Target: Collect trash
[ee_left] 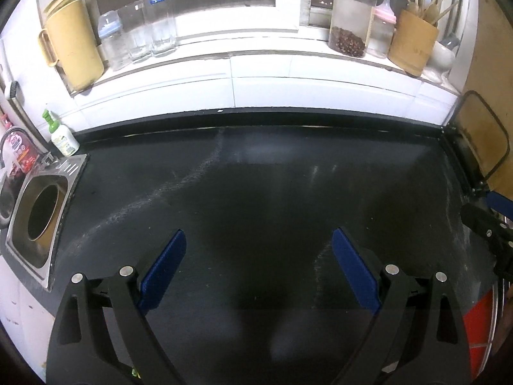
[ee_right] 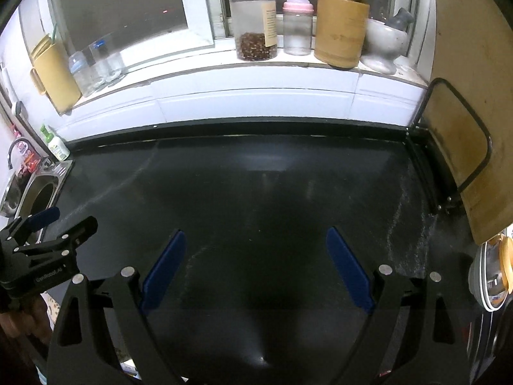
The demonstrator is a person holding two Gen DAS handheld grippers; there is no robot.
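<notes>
No loose trash shows on the black countertop (ee_left: 256, 176) in either view. My left gripper (ee_left: 259, 235) hangs over the bare counter, open, with nothing between its blue pads (ee_left: 166, 266). It also shows at the left edge of the right wrist view as the left gripper (ee_right: 69, 221). My right gripper (ee_right: 256, 233) is open too, over the same countertop (ee_right: 256, 186), with nothing between its fingers. A small part of the right gripper (ee_left: 481, 208) shows at the right edge of the left wrist view. A round dark opening (ee_left: 43, 211) is set in a steel plate at the counter's left end.
The window sill holds a yellow jug (ee_left: 73, 51), clear bottles (ee_left: 138, 35), a jar of dark beans (ee_right: 255, 19), a pink-capped bottle (ee_right: 297, 22) and a bamboo utensil holder (ee_right: 340, 32). A cutting board (ee_right: 465, 112) stands in a rack at right. A soap bottle (ee_left: 64, 138) and faucet (ee_right: 16, 147) are at left.
</notes>
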